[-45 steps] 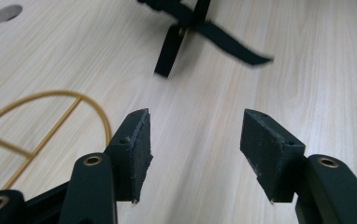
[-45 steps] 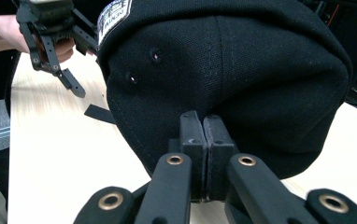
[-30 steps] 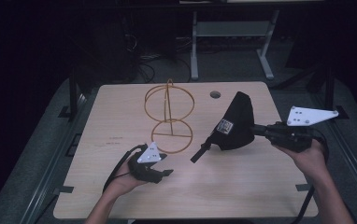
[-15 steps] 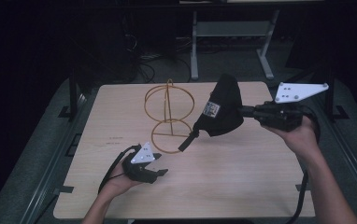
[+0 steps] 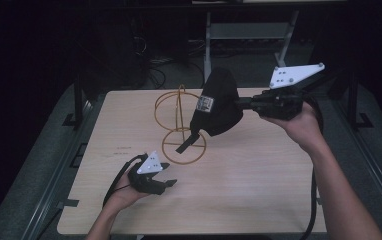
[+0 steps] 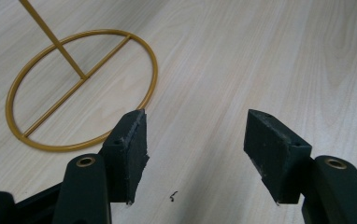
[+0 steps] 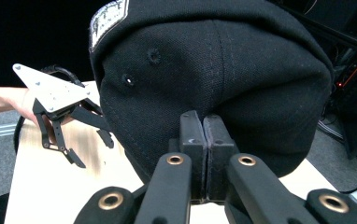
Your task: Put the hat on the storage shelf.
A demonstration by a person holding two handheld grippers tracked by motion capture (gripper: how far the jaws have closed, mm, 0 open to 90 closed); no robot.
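Note:
A black cap (image 5: 216, 105) with a white patch hangs in the air over the table's middle, its strap dangling toward the gold wire stand (image 5: 178, 125). My right gripper (image 5: 244, 102) is shut on the cap's fabric; in the right gripper view the jaws pinch the cap (image 7: 214, 70) at its lower edge, right gripper (image 7: 203, 135). The stand has a round base ring (image 6: 81, 88) and an upright post with a hoop on top. My left gripper (image 5: 166, 184) rests low near the table's front left, open and holding nothing, left gripper (image 6: 193, 140), just in front of the base ring.
The light wooden table (image 5: 259, 185) is bare at the right and front. Dark floor, cables and a metal frame (image 5: 249, 30) lie beyond the far edge. The left hand and its gripper (image 7: 60, 112) appear past the cap in the right gripper view.
My right gripper has lifted the cap higher and carried it left, closer above the stand. The left gripper has stayed near the front left.

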